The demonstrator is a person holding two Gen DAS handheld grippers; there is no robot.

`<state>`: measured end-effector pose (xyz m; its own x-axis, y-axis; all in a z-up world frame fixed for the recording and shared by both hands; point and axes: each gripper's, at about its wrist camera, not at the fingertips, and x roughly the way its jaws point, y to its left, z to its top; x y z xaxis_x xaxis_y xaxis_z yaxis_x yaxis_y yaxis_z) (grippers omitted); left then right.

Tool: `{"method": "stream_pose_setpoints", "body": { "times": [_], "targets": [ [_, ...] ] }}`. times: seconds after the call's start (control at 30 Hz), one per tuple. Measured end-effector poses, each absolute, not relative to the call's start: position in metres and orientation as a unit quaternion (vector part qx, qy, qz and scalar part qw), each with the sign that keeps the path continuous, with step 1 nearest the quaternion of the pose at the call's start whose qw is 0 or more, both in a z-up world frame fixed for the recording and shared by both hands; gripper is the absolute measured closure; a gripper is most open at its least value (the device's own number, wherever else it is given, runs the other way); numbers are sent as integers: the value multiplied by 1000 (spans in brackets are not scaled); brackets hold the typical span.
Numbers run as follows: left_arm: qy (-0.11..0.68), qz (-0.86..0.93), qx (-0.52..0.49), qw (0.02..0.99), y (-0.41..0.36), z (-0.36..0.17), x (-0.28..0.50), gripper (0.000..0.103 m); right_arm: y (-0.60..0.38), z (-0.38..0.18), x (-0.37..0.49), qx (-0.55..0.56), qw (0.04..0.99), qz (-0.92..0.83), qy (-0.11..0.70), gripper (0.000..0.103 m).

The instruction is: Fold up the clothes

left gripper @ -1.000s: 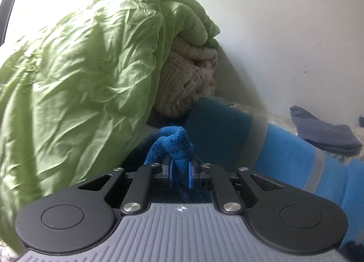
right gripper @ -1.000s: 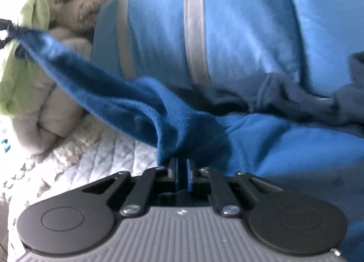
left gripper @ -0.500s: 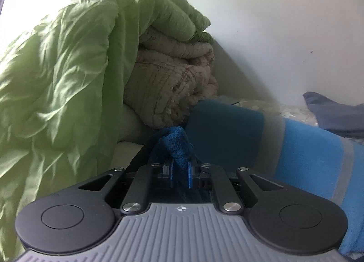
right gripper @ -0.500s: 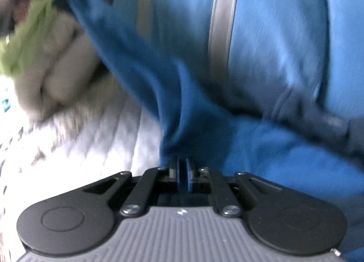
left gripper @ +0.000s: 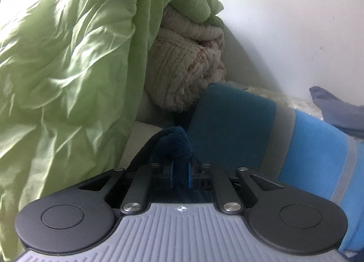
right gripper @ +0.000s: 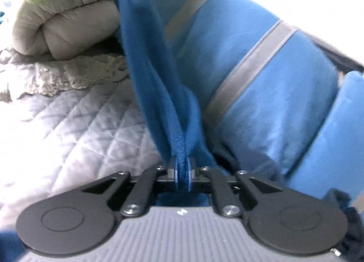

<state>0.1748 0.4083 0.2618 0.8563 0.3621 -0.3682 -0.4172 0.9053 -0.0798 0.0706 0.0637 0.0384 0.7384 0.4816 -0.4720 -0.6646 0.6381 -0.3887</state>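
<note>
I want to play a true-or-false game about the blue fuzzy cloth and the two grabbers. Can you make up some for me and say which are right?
1. The left gripper is pinching the blue fleece. True.
2. The right gripper is open and holds nothing. False: it is shut on the same fleece.
3. A green duvet lies over a cream quilt. True.
4. The striped blanket is red. False: it is light blue with grey stripes.
</note>
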Motion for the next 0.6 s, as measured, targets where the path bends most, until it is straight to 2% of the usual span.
{"method": "stream_pose_setpoints", "body": {
  "times": [0.1,0.33,0.37,0.4,0.43,0.47,0.5,0.6],
  "targets": [
    [188,193,-95,958,415,259,172,92,42,39,73,-259,895,322,168,98],
    [213,178,-161,947,426,253,170,92,6,34,98,-160,877,381,247,97],
    [211,172,-159,949,424,254,169,92,4,32,100,-159,873,386,253,92],
    [206,170,-148,952,421,256,168,92,6,34,95,-163,879,377,242,68],
    [200,169,-137,955,417,260,167,92,7,38,90,-170,885,370,226,55],
    [193,169,-131,958,415,264,166,92,12,41,81,-186,891,362,201,46],
    [187,167,-134,959,415,267,165,92,17,45,72,-203,896,354,174,32],
    [169,162,-151,960,415,280,163,92,37,47,48,-281,892,340,96,29]
  ]
}}
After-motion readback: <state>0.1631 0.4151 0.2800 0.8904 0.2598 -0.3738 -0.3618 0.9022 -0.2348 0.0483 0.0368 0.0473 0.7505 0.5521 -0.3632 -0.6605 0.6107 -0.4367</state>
